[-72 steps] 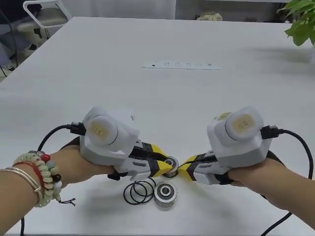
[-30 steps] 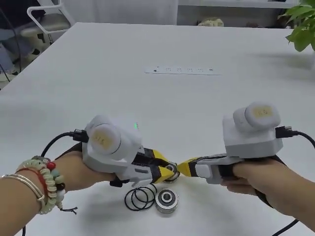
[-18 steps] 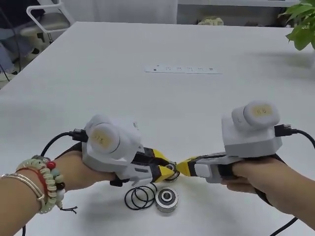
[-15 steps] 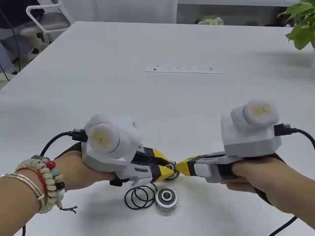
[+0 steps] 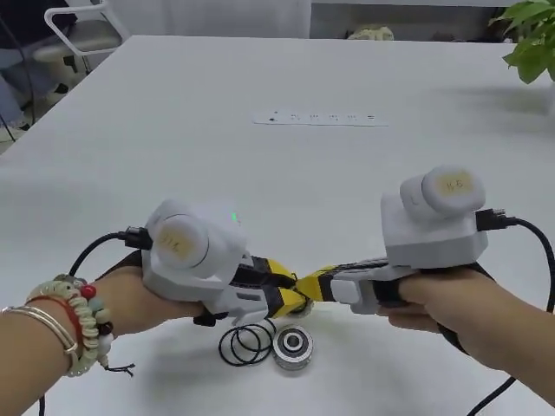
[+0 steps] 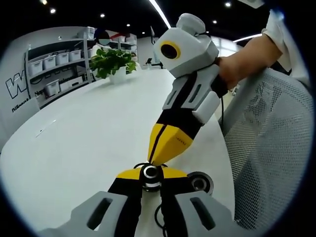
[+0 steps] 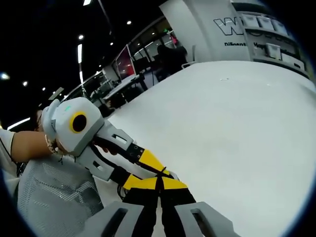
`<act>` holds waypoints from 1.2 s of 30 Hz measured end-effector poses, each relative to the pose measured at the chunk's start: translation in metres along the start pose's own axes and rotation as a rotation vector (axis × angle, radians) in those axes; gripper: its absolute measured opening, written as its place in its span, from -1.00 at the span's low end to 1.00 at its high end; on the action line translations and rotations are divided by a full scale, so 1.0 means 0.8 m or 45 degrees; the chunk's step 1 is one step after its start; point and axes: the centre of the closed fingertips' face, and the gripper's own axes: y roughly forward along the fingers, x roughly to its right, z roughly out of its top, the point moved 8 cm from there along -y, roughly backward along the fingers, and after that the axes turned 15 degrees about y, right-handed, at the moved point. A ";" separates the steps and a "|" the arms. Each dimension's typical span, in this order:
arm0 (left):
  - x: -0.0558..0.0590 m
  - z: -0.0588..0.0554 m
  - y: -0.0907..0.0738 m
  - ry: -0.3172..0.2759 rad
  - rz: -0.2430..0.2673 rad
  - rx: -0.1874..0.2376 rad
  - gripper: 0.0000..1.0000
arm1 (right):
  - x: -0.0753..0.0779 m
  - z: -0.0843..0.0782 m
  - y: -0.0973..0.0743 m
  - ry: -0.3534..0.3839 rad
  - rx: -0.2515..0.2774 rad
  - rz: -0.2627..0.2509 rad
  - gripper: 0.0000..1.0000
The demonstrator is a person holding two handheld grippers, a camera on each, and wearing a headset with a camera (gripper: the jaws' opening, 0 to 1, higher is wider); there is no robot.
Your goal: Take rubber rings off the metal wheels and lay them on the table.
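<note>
**Head view with the two gripper views.** The left gripper (image 5: pixel 293 300) sits over the near part of the white desk (image 5: pixel 217 78). Its fingers are clamped on a small metal wheel (image 6: pixel 150 177), gripped by its sides, with the bearing face turned towards that gripper's own camera.

The right gripper (image 7: pixel 159 182) comes in from the right. Its fingers are together, and their yellow tips meet the rim of the clamped wheel. Whether a rubber ring is nipped between them cannot be told.

On the desk, just nearer than the two sets of fingers, a second wheel (image 5: pixel 293 344) lies flat with its hub up. Immediately to its left lies a small group of loose rubber rings (image 5: pixel 245 342), thin, black and overlapping one another.

**Surroundings.**
- A white power strip (image 5: pixel 319 117) lies across the far middle of the desk, well apart from the work.
- The leaves of a potted plant (image 5: pixel 527 39) show at the far right corner.
- A chair (image 5: pixel 74 26) stands beyond the far left edge.
- The person's left wrist carries beaded bracelets (image 5: pixel 74 316).
- A black cable (image 5: pixel 95 238) leaves the rear of the left gripper.
</note>
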 end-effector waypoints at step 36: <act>-0.010 0.078 -0.126 0.072 0.003 0.063 0.56 | 0.002 0.006 -0.006 0.017 0.020 -0.001 -1.00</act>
